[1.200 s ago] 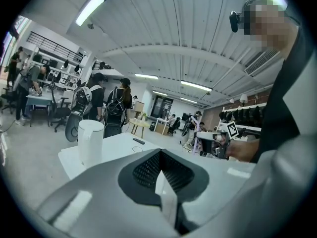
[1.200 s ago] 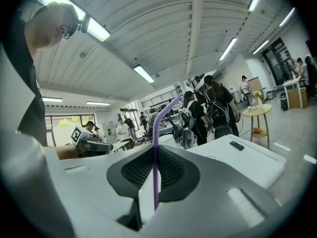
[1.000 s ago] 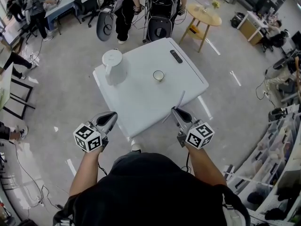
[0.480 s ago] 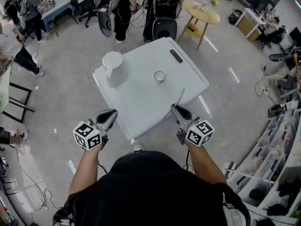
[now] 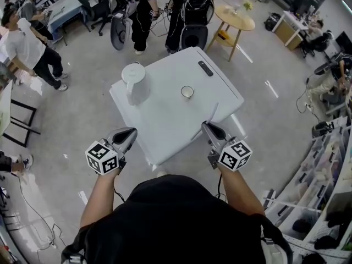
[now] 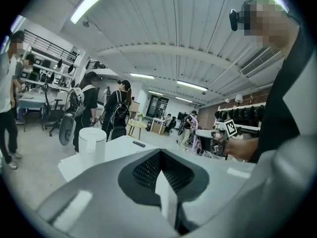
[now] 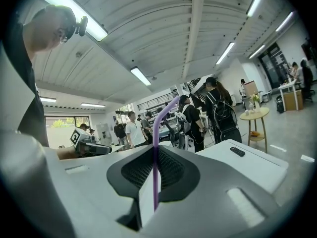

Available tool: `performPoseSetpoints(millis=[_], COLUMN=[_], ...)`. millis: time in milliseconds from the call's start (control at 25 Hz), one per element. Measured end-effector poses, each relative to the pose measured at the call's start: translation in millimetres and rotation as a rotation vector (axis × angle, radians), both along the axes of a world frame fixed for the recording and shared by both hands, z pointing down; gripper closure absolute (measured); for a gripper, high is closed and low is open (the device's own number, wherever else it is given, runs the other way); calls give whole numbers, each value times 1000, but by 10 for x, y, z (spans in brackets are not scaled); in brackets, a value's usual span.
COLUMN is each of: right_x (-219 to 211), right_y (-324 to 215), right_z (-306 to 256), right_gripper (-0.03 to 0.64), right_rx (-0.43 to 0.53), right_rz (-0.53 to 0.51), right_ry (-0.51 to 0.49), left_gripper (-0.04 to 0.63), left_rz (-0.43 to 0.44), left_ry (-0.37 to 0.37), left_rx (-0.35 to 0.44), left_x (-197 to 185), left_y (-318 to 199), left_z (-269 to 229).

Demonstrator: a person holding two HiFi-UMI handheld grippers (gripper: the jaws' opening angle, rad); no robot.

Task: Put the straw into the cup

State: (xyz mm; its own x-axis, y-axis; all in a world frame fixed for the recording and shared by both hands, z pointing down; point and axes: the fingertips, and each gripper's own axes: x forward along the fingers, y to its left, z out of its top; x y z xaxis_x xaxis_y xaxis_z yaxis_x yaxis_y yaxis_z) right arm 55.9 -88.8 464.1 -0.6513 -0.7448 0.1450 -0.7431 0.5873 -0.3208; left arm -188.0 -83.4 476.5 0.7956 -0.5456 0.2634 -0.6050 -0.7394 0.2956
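Head view: 2 grippers, 1 straw, 1 cup, 1 kettle, 1 remote, 1 white table [image 5: 165,120]. Right gripper [image 5: 205,126] clamped on purple straw [image 5: 213,113] at table's near edge, well apart from cup [image 5: 187,92] mid-table. Left gripper [image 5: 133,131] pinched closed w/ nothing in it. Kettle [image 5: 135,81] far left, remote [image 5: 205,68] at back.

Cup [image 5: 187,92] is too small in the head view, I can't tell what's inside. Small dark thing [image 5: 205,68] past it: unreadable. Straw [image 5: 214,111] is hidden where the right gripper [image 5: 206,126] pinches it. In both gripper views, gripper bodies block the near table [image 7: 257,165].
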Motion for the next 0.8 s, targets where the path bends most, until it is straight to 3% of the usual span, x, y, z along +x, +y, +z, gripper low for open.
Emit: performPoseSetpoints(millis=[800], right_x=[-30], right_y=[-30], right_z=[5], right_gripper=[568], right_rx=[8], right_rz=[52], right_ry=[-16], left_gripper=[595], left_rz=[52], left_ry=[-19], left_rx=[7], left_x=[-71], left_y=[-67], left_z=[1])
